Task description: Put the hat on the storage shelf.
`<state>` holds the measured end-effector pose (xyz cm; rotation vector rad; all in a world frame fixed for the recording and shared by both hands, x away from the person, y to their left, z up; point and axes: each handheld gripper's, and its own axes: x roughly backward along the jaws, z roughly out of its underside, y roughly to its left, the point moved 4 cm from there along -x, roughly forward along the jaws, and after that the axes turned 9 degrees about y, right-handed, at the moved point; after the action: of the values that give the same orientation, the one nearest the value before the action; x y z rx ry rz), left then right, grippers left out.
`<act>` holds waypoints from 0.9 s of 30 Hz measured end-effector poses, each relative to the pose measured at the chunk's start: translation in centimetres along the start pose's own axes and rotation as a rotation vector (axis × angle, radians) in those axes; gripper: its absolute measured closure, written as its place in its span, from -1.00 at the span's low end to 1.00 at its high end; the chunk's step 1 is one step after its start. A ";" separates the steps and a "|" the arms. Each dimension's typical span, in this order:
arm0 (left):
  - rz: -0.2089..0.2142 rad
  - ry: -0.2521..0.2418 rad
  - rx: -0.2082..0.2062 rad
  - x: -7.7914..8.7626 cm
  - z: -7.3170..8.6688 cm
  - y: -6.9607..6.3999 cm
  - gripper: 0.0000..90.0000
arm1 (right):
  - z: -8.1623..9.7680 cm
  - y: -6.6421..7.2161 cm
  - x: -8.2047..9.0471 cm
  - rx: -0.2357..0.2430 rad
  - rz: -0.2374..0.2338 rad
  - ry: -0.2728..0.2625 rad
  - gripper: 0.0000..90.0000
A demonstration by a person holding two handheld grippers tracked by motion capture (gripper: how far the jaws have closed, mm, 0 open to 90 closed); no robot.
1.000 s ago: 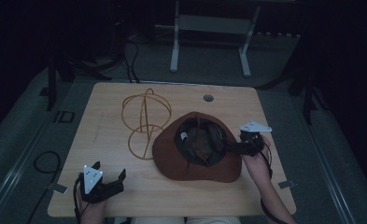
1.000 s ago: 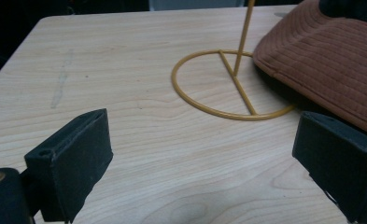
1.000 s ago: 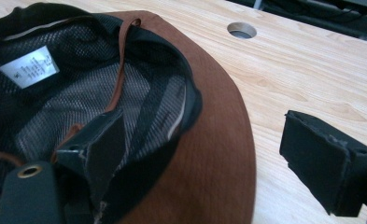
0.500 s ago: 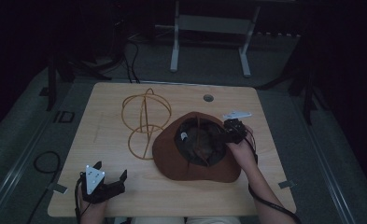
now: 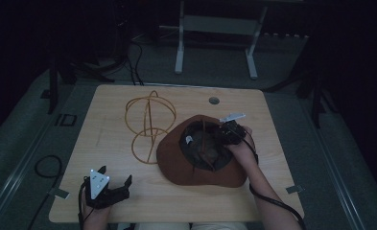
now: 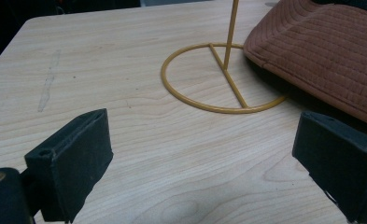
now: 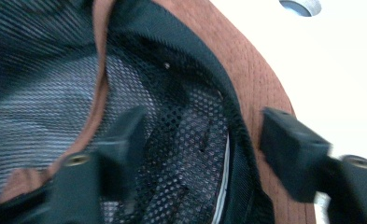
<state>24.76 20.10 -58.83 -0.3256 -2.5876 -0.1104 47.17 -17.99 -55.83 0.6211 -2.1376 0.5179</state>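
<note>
- Dark room around a pale wooden desk (image 5: 104, 129), with metal frame legs on the floor beyond its far edge.
- Hat (image 5: 176, 160): brown, quilted brim, lying crown-down right of the desk's centre, its black mesh lining (image 7: 181, 140) facing up, a brown strap crossing the lining.
- Right tongs (image 5: 223, 132): at the hat's 2 o'clock rim, reaching into the opening. From the right gripper view, one jaw sits inside over the mesh and the other outside over the brown brim, so the rim runs between them. The jaws have just been closing, yet a gap shows on either side of the rim; the pads are not seen pressing it. That view is blurred.
- Right hand (image 5: 241, 151): over the brim at 3 o'clock, forearm running to the desk's near right corner.
- Wire stand (image 5: 150, 127): yellow hoops on a ring base, at the hat's 10 o'clock. The brim's edge lies over the ring's right side in the left gripper view.
- Grommet hole (image 5: 214, 100): at the hat's 12 o'clock, near the far edge.
- Left tongs (image 5: 115, 183): at the hat's 8 o'clock, near the front-left corner, well apart from it. Jaws spread wide with nothing between them, bare wood under the gap, pointing toward the ring and brim.
</note>
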 end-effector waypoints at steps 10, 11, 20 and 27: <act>0.009 0.008 -0.003 -0.1 0.0 -0.2 -0.89 | 0.7 1.0 -1.9 0.023 0.104 0.061 0.09; 0.010 0.009 -0.004 0.0 0.1 -0.2 -0.89 | 0.7 1.0 -2.0 0.020 0.121 0.055 0.15; 0.011 0.013 -0.007 -0.1 0.0 -0.3 -0.88 | 1.0 0.9 -2.2 -0.013 0.173 0.081 0.75; 0.011 0.012 -0.006 0.0 0.0 -0.3 -0.88 | 0.8 0.0 -0.2 -0.104 0.145 0.012 0.87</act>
<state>24.69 19.81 -58.84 -0.3398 -2.5743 -0.1163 46.77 -18.36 -56.51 0.4069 -2.1935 0.4839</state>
